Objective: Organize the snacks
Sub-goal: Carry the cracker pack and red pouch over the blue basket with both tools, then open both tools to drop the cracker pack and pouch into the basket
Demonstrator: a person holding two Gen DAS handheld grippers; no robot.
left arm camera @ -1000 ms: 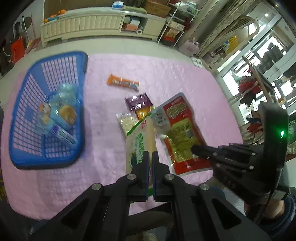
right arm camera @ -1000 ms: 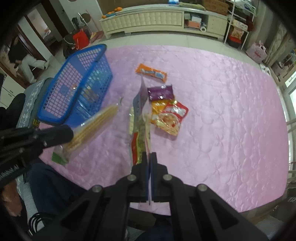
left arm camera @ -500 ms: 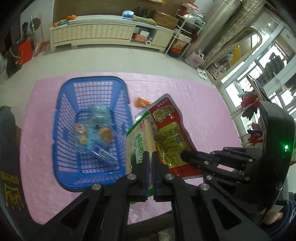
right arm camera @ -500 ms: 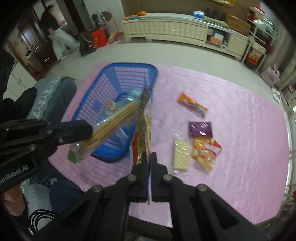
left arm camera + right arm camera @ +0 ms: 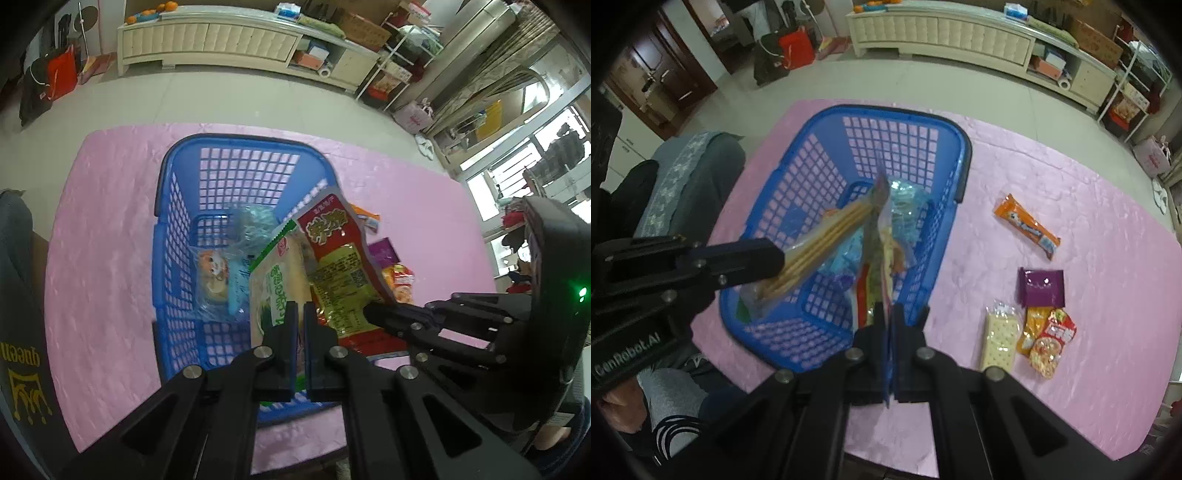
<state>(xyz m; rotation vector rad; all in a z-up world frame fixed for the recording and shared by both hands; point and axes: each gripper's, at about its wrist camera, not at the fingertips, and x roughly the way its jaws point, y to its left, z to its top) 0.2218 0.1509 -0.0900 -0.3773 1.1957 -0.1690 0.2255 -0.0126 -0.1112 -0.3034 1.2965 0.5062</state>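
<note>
My left gripper (image 5: pixel 300 314) is shut on a green-and-white cracker packet (image 5: pixel 279 284), which hangs over the blue basket (image 5: pixel 177 229). Beside it, my right gripper (image 5: pixel 889 314) is shut on a red snack packet (image 5: pixel 336 254), also above the basket and seen edge-on in the right wrist view. In that view the left gripper (image 5: pixel 775 260) comes in from the left with the cracker packet (image 5: pixel 820 240) tilted over the basket (image 5: pixel 960 162). A clear bag of snacks (image 5: pixel 221 273) lies inside the basket.
On the pink cloth (image 5: pixel 1089 221) right of the basket lie an orange bar (image 5: pixel 1027 227), a purple packet (image 5: pixel 1039 288), a pale cracker packet (image 5: pixel 999 339) and an orange-red packet (image 5: pixel 1047 339). A grey chair (image 5: pixel 694 173) stands left of the table.
Both grippers have moved left across the table with their packets, from above the loose snacks to above the blue basket. Both stay shut.
</note>
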